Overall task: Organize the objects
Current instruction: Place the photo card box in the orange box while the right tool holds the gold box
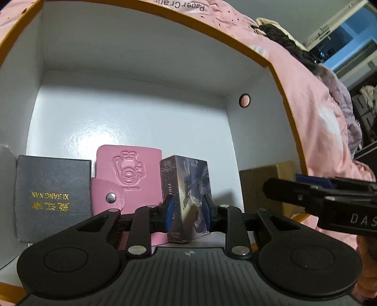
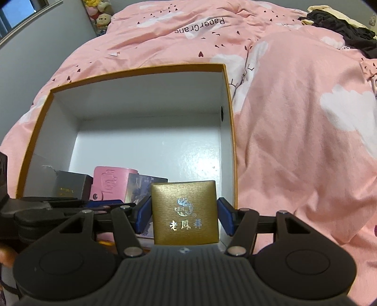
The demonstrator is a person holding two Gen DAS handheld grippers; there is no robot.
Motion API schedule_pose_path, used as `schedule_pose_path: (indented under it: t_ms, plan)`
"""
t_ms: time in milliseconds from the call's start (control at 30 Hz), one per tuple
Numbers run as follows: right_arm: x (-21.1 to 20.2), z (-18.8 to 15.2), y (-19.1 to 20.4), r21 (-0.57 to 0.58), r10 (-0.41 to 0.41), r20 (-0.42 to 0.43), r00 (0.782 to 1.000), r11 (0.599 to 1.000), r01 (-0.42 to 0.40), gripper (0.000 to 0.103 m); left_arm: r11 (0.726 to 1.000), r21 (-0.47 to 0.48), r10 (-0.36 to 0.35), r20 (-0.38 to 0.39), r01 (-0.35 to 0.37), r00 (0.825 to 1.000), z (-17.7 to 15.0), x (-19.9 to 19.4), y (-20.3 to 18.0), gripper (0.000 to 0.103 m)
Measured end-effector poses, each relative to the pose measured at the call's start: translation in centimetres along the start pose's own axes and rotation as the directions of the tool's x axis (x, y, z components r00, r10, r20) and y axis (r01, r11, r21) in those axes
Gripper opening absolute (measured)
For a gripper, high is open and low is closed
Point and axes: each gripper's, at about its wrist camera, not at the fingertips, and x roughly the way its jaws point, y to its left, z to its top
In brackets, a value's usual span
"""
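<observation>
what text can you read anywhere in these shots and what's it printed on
"XIJIANG NAN", upside down, with gold Chinese characters: grey booklet
"Paper Crane", upside down: pink bedding
"老凤祥" under a small logo: gold box in the right gripper
"DAS", cut off by the frame edge: right gripper's body, left wrist view
Patterned box in the left gripper: print too blurred
Pink card holder: embossed emblem, no readable words

A pink quilt with white clouds, small dark hearts and "Paper Crane" lettering (image 2: 294, 141) covers the bed. Dark crumpled clothing (image 2: 339, 28) lies at its far right edge. Plush toys (image 2: 100, 14) sit against the grey wall (image 2: 35, 54).
</observation>
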Motion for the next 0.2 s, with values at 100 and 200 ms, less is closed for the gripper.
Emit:
schedule_pose_path:
  t_ms: [100,200]
  plan:
    - [0.34,0.19,0.37,0.008,-0.017,-0.009,1.000,1.000,0.017,0.061,1.000,-0.002,-0.001,-0.008,0.001,1.000,0.06,0.67,-0.21,0.024]
    - [0.50,0.26,0.69,0.010,-0.042,-0.013,0.999,0.999,0.043,0.061,0.999,-0.016,-0.032,-0.003,0.032,0.999,0.06,0.86,-0.12,0.022]
